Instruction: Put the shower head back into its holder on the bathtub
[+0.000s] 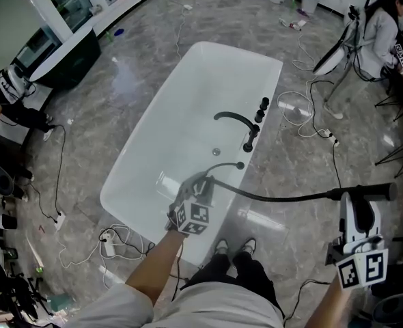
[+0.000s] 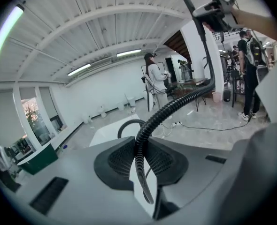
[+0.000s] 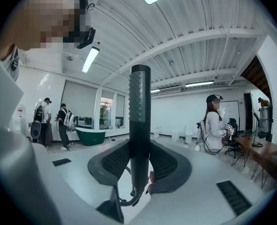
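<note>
A white bathtub [image 1: 181, 108] lies ahead, with a black faucet [image 1: 235, 119], knobs [image 1: 261, 109] and an upright black fitting [image 1: 250, 139] on its right rim. A black ribbed hose [image 1: 276, 198] runs from the rim across to the black stick shower head [image 1: 365, 193]. My left gripper [image 1: 200, 182] is over the tub's near end, shut on the hose [image 2: 176, 104], which passes between its pads [image 2: 124, 161]. My right gripper [image 1: 357, 200], out to the right of the tub, is shut on the shower head [image 3: 139, 107], which stands between its jaws. The left gripper view also shows the right gripper [image 2: 213, 13].
Cables [image 1: 311, 125] and a power strip [image 1: 109, 244] lie on the marble floor around the tub. One person [image 1: 382, 33] stands at the back right, another [image 1: 10, 94] crouches at the left. A dark green tub [image 1: 72, 60] sits back left. My feet [image 1: 232, 248] stand at the tub's near end.
</note>
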The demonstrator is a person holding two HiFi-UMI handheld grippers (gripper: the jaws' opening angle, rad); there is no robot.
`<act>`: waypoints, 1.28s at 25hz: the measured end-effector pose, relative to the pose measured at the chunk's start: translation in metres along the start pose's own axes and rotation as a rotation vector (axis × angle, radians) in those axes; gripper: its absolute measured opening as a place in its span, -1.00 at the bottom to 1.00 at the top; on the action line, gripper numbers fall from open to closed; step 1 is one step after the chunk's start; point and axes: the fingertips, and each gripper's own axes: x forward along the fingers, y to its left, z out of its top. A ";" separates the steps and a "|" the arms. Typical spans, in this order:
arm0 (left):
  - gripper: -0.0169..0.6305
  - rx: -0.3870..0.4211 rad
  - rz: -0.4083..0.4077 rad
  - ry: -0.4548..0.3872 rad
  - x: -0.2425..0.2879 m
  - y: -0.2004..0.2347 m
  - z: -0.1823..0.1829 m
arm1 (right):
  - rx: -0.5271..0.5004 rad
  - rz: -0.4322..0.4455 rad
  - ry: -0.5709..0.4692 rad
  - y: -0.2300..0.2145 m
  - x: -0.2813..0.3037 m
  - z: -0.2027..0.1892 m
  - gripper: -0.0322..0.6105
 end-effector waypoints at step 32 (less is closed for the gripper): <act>-0.76 0.041 -0.149 -0.666 -0.047 0.013 0.335 | -0.010 -0.066 0.027 -0.012 0.013 -0.020 -0.49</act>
